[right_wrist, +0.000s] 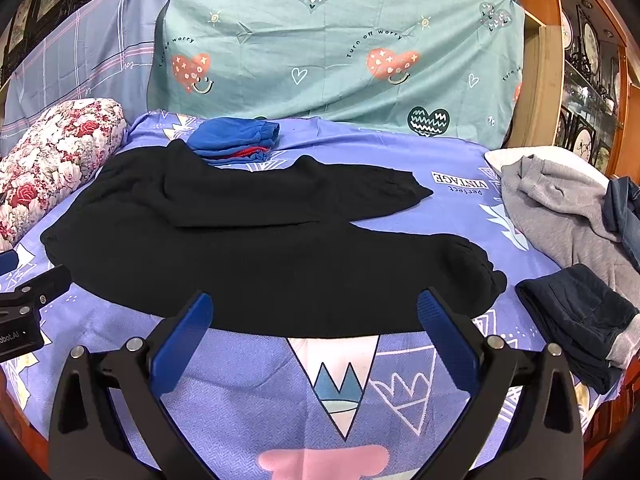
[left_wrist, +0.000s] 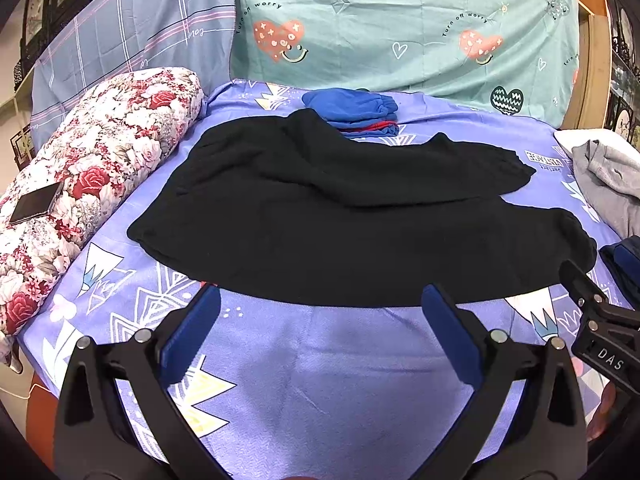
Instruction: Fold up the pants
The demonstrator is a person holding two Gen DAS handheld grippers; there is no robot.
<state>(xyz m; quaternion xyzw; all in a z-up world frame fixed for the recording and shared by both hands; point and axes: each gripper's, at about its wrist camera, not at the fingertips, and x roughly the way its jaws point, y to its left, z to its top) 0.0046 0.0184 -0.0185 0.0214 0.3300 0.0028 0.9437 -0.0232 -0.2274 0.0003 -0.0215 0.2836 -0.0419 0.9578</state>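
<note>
Black pants (left_wrist: 340, 216) lie spread flat on the purple patterned bedsheet (left_wrist: 312, 368), waist to the left, two legs reaching right with a gap between the cuffs. They also show in the right wrist view (right_wrist: 260, 256). My left gripper (left_wrist: 320, 300) is open and empty, its blue pads just short of the pants' near edge. My right gripper (right_wrist: 316, 308) is open and empty, fingertips at the near edge of the lower leg. The right gripper's body shows at the right edge of the left wrist view (left_wrist: 608, 328).
Folded blue clothes (left_wrist: 356, 110) lie behind the pants. A floral bolster (left_wrist: 92, 176) with a phone (left_wrist: 38, 202) on it lies at the left. Grey clothing (right_wrist: 560, 208) and a folded dark garment (right_wrist: 580, 316) lie at the right. Teal cloth (right_wrist: 340, 52) hangs at the back.
</note>
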